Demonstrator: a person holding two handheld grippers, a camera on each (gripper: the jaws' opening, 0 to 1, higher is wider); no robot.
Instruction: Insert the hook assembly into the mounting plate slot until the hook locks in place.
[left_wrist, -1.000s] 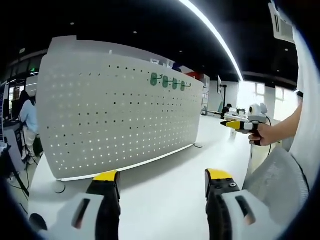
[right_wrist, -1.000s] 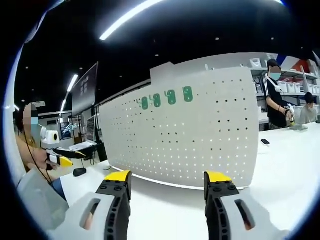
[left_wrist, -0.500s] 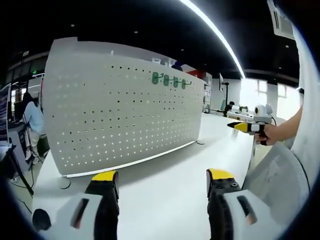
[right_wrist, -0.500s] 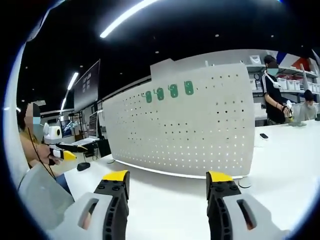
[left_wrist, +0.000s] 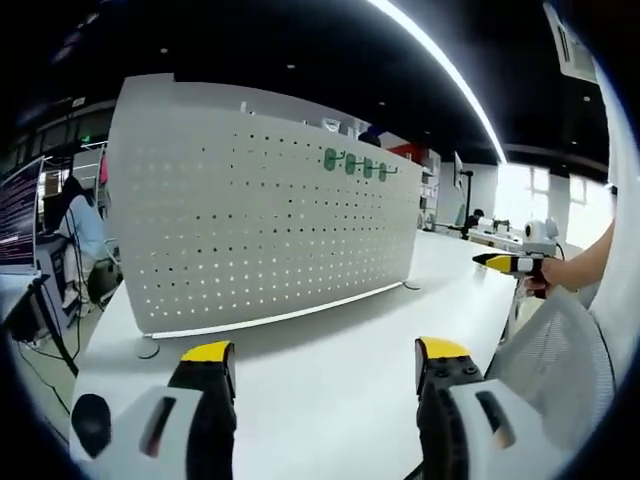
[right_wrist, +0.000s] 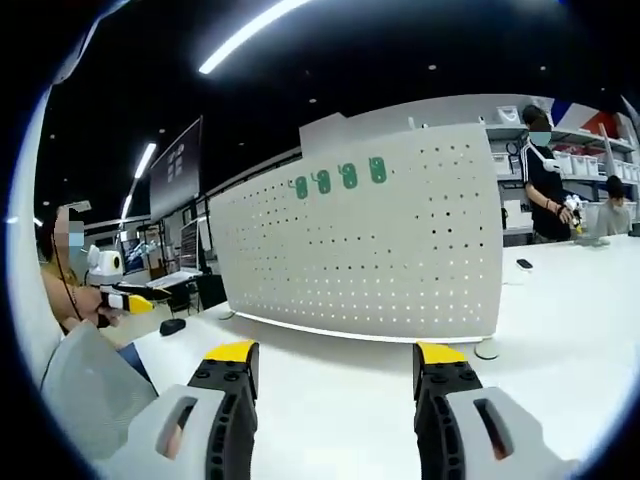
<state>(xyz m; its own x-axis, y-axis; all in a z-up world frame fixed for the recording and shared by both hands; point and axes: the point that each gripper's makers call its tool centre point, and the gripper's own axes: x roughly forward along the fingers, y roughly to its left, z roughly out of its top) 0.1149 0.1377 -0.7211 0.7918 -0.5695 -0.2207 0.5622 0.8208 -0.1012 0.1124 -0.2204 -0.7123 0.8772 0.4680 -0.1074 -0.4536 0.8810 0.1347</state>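
A white perforated pegboard (left_wrist: 265, 225) stands upright on a smooth white bench (left_wrist: 330, 380), its face dotted with a regular grid of small round holes and bowed by the lens. Along its upper edge sit four green oval hook plates (left_wrist: 355, 165) in a row, each mounted on the pegboard; in the right gripper view the same green plates (right_wrist: 338, 180) line the top of the pegboard (right_wrist: 370, 255).

The left tongs (left_wrist: 325, 352) are released, with the yellow-tipped black jaws set wide apart over bare bench and grasping nothing. The right tongs (right_wrist: 334, 354) are likewise spread and empty above the bench (right_wrist: 330, 400).

In the left gripper view the right tongs appear far off to the right in a hand (left_wrist: 556, 273). A pale mesh chair back (left_wrist: 555, 360) stands near. Long ceiling strip lights (left_wrist: 445, 70) cross a dark ceiling. A person (right_wrist: 545, 185) stands by shelving beyond the pegboard.
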